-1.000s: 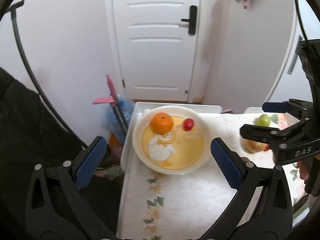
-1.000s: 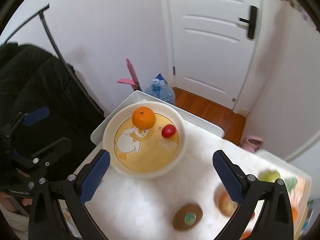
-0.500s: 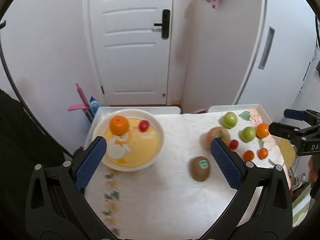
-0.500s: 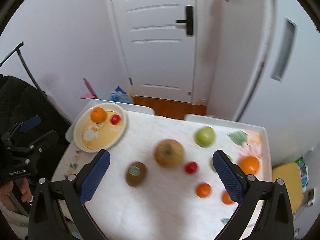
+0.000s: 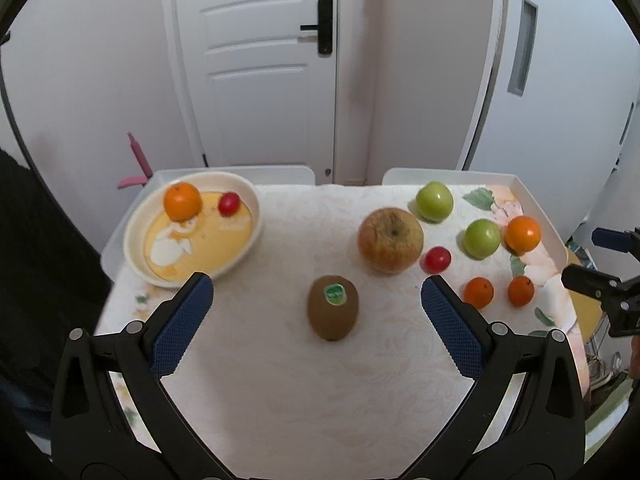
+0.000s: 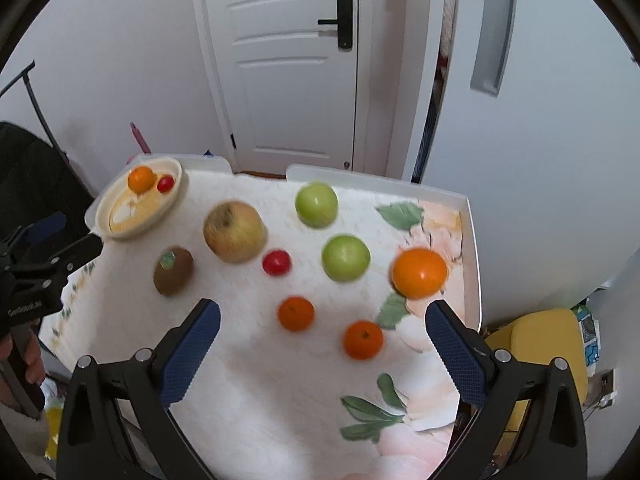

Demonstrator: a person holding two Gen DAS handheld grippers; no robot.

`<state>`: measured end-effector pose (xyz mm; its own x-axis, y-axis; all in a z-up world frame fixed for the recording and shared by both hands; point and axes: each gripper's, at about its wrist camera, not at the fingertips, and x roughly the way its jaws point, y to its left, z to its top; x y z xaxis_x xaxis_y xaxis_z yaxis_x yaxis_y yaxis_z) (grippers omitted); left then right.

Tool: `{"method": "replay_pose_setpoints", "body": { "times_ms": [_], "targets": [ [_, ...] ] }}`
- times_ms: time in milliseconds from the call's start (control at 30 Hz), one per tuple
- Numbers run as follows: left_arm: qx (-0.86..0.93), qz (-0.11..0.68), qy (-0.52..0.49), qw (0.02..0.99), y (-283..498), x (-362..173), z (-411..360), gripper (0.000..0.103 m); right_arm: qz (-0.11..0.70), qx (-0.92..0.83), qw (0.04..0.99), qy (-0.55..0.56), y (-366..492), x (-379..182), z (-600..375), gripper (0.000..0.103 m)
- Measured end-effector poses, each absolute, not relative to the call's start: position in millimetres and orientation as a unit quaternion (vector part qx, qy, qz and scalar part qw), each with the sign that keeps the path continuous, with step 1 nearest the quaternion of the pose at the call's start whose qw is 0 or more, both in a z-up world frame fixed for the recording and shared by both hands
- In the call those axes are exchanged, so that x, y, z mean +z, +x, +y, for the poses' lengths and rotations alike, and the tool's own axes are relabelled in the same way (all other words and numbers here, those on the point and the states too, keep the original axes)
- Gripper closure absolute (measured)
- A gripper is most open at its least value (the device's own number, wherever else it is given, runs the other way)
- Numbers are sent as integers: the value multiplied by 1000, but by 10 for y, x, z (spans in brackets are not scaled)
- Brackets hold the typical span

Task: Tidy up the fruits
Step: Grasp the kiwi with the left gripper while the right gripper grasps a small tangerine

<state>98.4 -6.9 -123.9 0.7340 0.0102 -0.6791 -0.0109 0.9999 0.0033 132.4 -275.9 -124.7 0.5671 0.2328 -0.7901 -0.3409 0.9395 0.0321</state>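
On the table (image 5: pixel 280 380), at its far left corner, a cream plate (image 5: pixel 136 256) carrying one orange (image 5: pixel 182 201) and one cherry tomato (image 5: pixel 229 203). Toward the middle – a large apple (image 5: pixel 390 239), blotched yellow-red, with a kiwi (image 5: pixel 333 313) nearer the front edge, green sticker up. Right half, loose on the cloth: two green apples (image 6: pixel 316 205) (image 6: pixel 345 258), a big orange (image 6: pixel 419 273) close to the right edge, two small mandarins (image 6: pixel 296 313) (image 6: pixel 363 339), a second cherry tomato (image 6: pixel 276 262) just beside the large apple.

Left gripper (image 5: pixel 316 302) above the front edge, fingers spread wide, nothing between them – the kiwi lies in line with the gap. Right gripper (image 6: pixel 322 320) over the right half, fingers likewise wide apart and empty.
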Motion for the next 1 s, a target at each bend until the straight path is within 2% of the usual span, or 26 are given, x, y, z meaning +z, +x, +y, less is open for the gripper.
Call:
{"method": "replay_pose_setpoints", "body": {
  "times_ms": [233, 367, 433, 500, 533, 567, 700, 800, 833, 933, 1000],
  "targets": [
    [21, 365, 19, 930, 1124, -1672, -260, 0, 434, 174, 881, -70, 1316, -1643, -2965, 1],
    [26, 374, 24, 927, 1210, -1884, -274, 7, 438, 179, 878, -68, 1359, -1827, -3018, 1],
    [28, 380, 27, 924, 1253, -1992, -275, 8, 441, 181, 876, -67, 1377, -1913, -3031, 1],
    [29, 383, 31, 923, 1283, -2068, -270, 13, 444, 180, 875, -71, 1387, -1991, -3026, 1],
    [28, 386, 32, 922, 1296, -2097, -271, 20, 446, 180, 874, -71, 1391, -2016, -3024, 2],
    [28, 391, 35, 919, 1318, -2131, -269, 23, 448, 180, 873, -71, 1392, -2048, -3024, 4],
    [24, 402, 52, 914, 1367, -2238, -290, 29, 461, 180, 866, -71, 1397, -2175, -3013, 10],
    [23, 404, 56, 913, 1388, -2261, -295, 29, 466, 180, 863, -72, 1404, -2239, -3024, 12],
    [23, 405, 54, 912, 1404, -2266, -292, 32, 467, 179, 863, -71, 1407, -2253, -3028, 12],
    [24, 414, 53, 909, 1459, -2295, -288, 47, 469, 179, 862, -72, 1415, -2280, -3026, 12],
    [22, 420, 52, 906, 1485, -2323, -291, 49, 468, 180, 862, -74, 1421, -2292, -3024, 12]
  ]
}}
